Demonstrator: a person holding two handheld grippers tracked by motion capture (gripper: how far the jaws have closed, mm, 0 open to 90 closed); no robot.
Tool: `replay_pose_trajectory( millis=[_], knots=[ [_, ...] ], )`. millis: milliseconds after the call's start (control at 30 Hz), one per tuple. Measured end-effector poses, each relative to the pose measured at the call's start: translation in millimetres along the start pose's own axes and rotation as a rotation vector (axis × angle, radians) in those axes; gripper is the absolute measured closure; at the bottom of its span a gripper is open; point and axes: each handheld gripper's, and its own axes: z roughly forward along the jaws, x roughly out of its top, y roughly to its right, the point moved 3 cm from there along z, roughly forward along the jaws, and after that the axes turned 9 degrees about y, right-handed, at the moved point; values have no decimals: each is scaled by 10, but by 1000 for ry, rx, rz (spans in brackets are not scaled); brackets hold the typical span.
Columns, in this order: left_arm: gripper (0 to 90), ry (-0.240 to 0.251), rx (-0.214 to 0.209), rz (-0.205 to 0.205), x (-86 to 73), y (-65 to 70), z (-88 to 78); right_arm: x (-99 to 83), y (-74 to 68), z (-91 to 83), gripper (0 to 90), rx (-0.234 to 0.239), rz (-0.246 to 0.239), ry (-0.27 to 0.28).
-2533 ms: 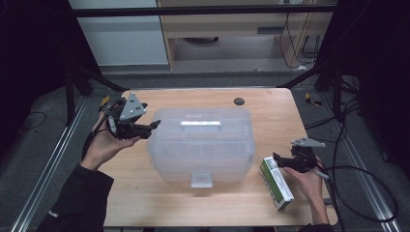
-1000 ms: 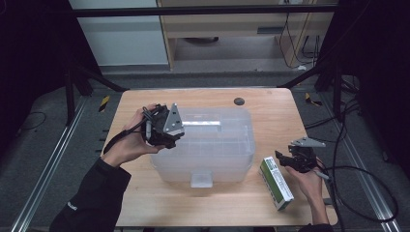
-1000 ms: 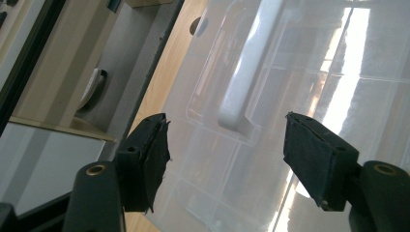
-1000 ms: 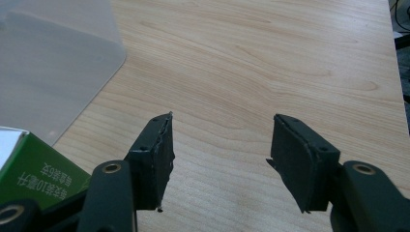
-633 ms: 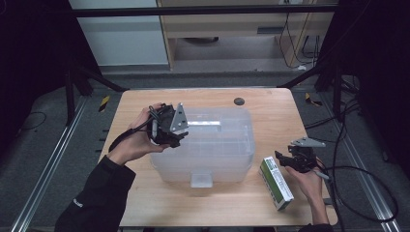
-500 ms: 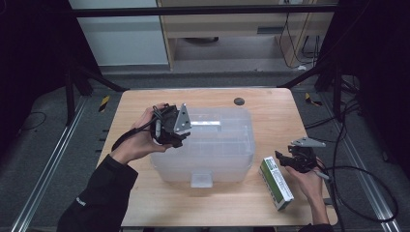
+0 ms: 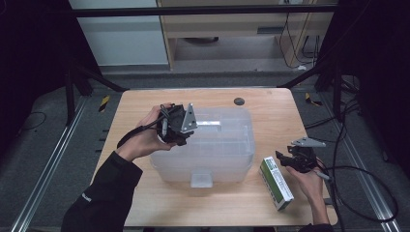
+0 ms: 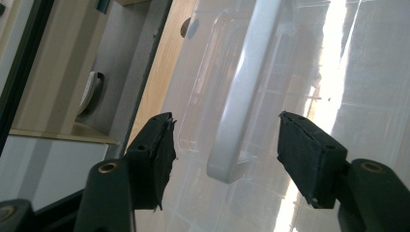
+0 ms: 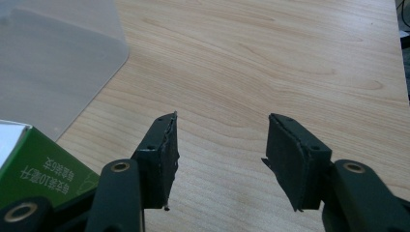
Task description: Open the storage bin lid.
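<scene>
A clear plastic storage bin (image 7: 217, 154) stands in the middle of the wooden table (image 7: 270, 111), its lid on. My left gripper (image 7: 189, 129) hovers over the left part of the lid. In the left gripper view its jaws (image 8: 225, 140) straddle the lid's white handle (image 8: 239, 96); they have just been closing, but the pads stand clear of the handle. My right gripper (image 7: 283, 161) rests at the right, open with bare table between its jaws (image 9: 220, 154), which have just closed slightly. A green and white box (image 7: 275, 182) lies beside it on its left.
A small dark round object (image 7: 239, 101) lies near the table's far edge. The bin's white front latch (image 7: 201, 180) faces the person. The bin's corner (image 9: 53, 63) and the box's end (image 9: 29, 164) appear at the left of the right gripper view.
My left hand has carried its gripper from the bin's left side onto the lid, edging right toward the handle. The right hand and the box have stayed put.
</scene>
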Motion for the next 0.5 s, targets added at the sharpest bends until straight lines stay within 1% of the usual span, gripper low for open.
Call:
replay_pose_trajectory(
  millis=[33,67,100,133,167,233,333,400,500],
  knots=[
    [389,0,1,2,6,4,8,-1,0,-1,458,0,0,0],
    [398,-4,5,21,13,-1,13,-1,0,0,459,0,0,-1],
    [408,-3,8,23,20,3,19,-2,-1,1,460,1,0,-1],
    [420,-2,6,15,24,11,26,-2,-3,2,460,2,2,-2],
    [427,-2,6,15,24,11,26,-2,-3,2,460,2,2,-2],
    [444,-20,10,37,29,9,53,-2,-3,1,465,3,0,-2],
    [469,-44,12,60,29,8,84,-1,1,-3,469,3,-1,-2],
    [485,-48,9,58,32,15,96,-1,3,-4,473,3,-3,-2],
    [507,-53,6,70,40,15,104,-1,-1,-6,480,3,1,-3]
  ],
)
